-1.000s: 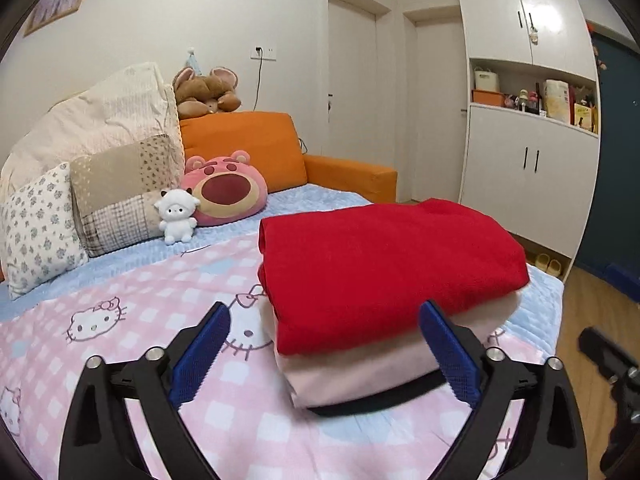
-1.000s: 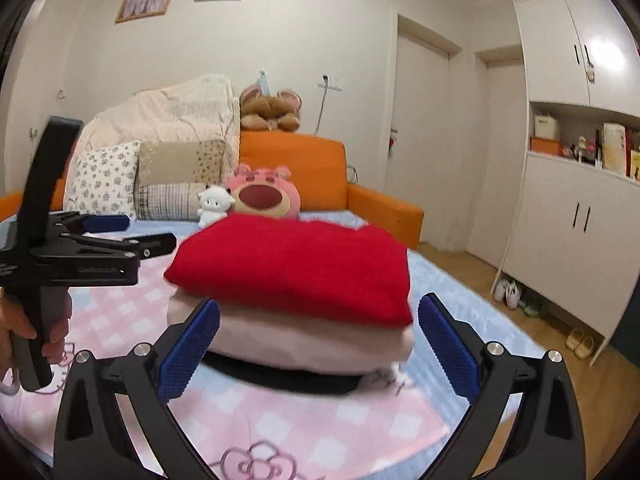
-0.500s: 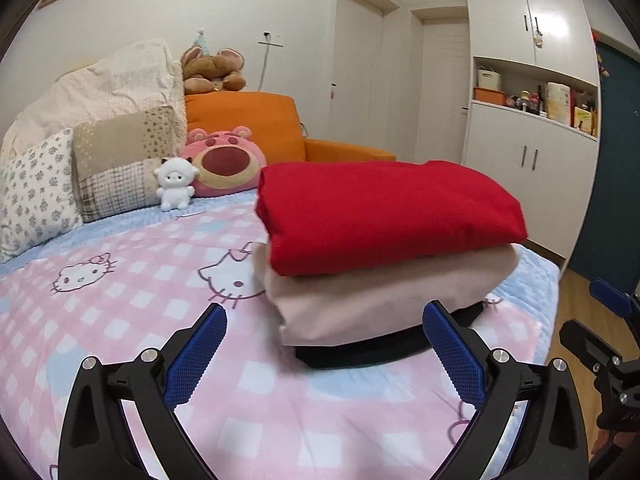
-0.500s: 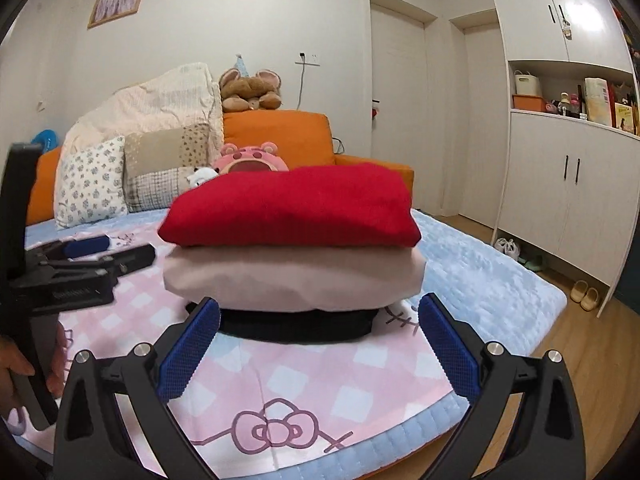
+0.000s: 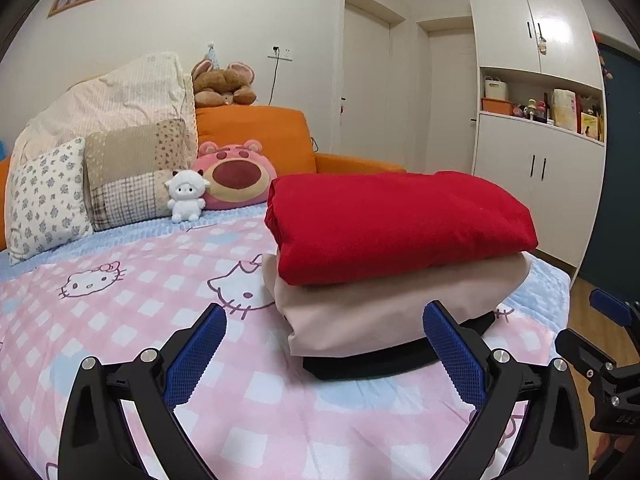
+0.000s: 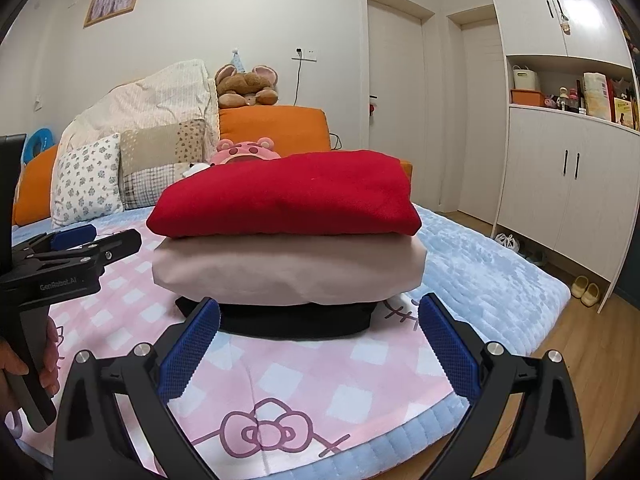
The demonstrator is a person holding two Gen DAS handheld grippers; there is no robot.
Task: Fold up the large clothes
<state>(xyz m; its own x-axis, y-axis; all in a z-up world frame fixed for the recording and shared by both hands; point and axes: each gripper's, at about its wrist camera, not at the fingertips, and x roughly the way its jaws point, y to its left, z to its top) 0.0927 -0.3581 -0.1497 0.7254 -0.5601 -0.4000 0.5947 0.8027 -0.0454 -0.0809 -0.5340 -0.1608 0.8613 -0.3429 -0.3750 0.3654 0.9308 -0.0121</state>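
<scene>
A stack of three folded clothes lies on the bed: a red garment (image 5: 396, 220) on top, a beige one (image 5: 392, 304) under it, a black one (image 5: 372, 360) at the bottom. The same stack shows in the right wrist view: red (image 6: 288, 196), beige (image 6: 288, 272), black (image 6: 292, 320). My left gripper (image 5: 326, 352) is open and empty, low over the sheet just before the stack's left corner. My right gripper (image 6: 320, 344) is open and empty, in front of the stack's near side. The left gripper also shows in the right wrist view (image 6: 76, 248).
The bed has a pink Hello Kitty sheet (image 5: 120, 304) with a blue edge (image 6: 480, 264). Pillows (image 5: 48, 196) and plush toys (image 5: 234, 176) line the orange headboard (image 5: 256, 132). White cupboards (image 6: 568, 184) and slippers (image 6: 584, 290) stand on the wooden floor to the right.
Both grippers have dropped lower and drawn back a little from the stack, so I now see its side rather than its top. Both stay open. The stack has not moved.
</scene>
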